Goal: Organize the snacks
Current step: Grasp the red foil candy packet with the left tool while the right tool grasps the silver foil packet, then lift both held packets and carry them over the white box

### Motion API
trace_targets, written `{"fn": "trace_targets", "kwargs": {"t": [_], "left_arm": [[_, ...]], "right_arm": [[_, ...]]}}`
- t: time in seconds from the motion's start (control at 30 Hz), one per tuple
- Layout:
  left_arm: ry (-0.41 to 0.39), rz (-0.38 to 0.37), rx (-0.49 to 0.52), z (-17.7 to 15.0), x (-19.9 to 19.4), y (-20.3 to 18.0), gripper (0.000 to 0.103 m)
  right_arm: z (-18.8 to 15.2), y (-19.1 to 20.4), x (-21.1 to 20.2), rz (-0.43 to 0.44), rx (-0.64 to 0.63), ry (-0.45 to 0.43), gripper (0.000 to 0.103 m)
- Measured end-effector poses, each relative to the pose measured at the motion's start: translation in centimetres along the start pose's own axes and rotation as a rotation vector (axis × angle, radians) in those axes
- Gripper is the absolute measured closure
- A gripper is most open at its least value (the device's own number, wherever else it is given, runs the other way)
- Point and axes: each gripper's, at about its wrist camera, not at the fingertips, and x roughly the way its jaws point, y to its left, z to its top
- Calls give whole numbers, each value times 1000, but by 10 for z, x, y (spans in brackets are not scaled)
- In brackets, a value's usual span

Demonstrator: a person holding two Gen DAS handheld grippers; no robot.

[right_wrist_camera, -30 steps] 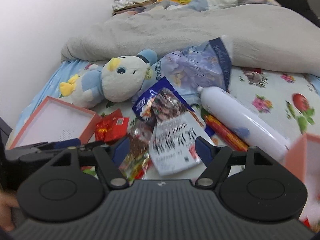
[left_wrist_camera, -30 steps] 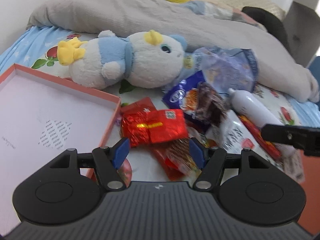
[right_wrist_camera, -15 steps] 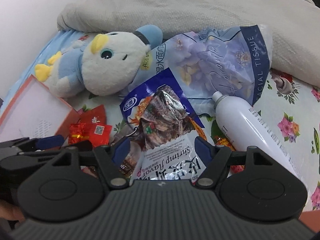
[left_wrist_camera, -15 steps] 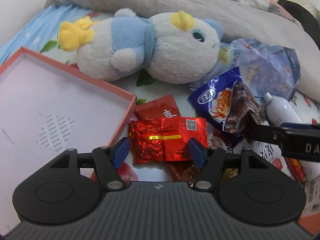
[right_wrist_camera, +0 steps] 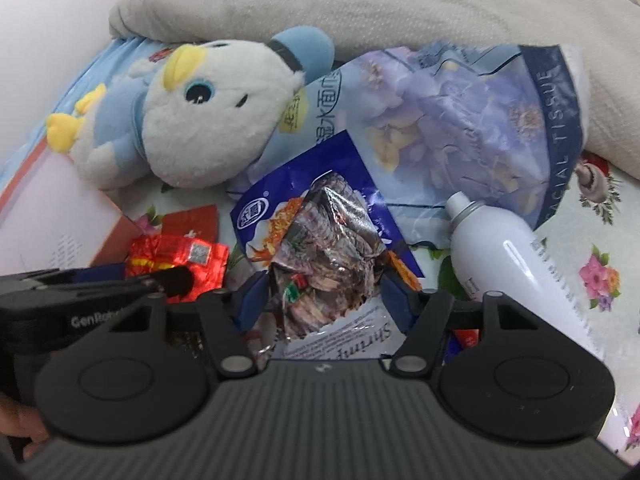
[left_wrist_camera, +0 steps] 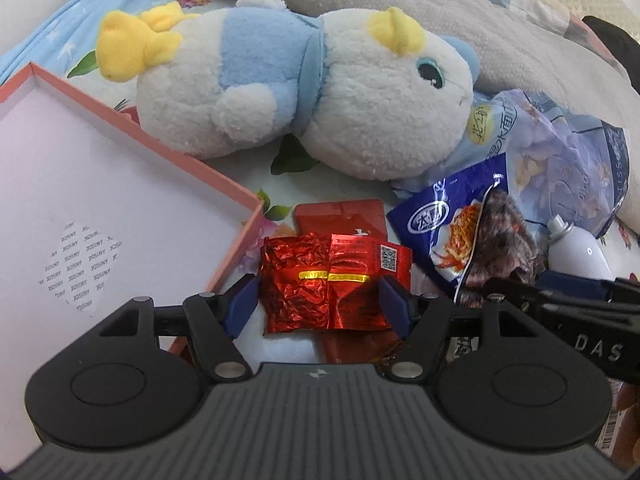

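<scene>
Two crinkled red foil packets lie side by side on the flowered sheet, just right of the open pink box. My left gripper straddles them, with the blue pads just outside the packets' edges and not squeezing. A flat red packet lies beneath them. In the right wrist view a dark shrimp snack packet rests on a blue snack bag. My right gripper has that packet between its jaws, which are closing and still stand clear of it.
A white and blue plush toy lies just behind the snacks. A facial tissue pack and a white spray bottle lie to the right. A grey blanket is heaped at the back. The two grippers stand close, side by side.
Both grippers have come down and forward onto the snack pile. The left one now frames the red foil packets. The right one frames the shrimp packet and its jaws have narrowed.
</scene>
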Motion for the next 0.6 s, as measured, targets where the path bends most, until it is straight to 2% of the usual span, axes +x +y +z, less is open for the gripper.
{"fn": "trace_targets", "kwargs": {"t": [0.13, 0.3, 0.43, 0.6], "left_arm": [[-7, -17, 14, 0, 0, -1, 36], [7, -65, 13, 0, 0, -2, 57], [1, -79, 31, 0, -3, -4, 60], [-10, -91, 51, 0, -17, -3, 64]], "right_arm": [[-2, 5, 0, -9, -26, 1, 45], [-3, 14, -1, -23, -64, 2, 53], [-3, 13, -8, -36, -58, -10, 64], [-9, 10, -21, -49, -25, -34, 65]]}}
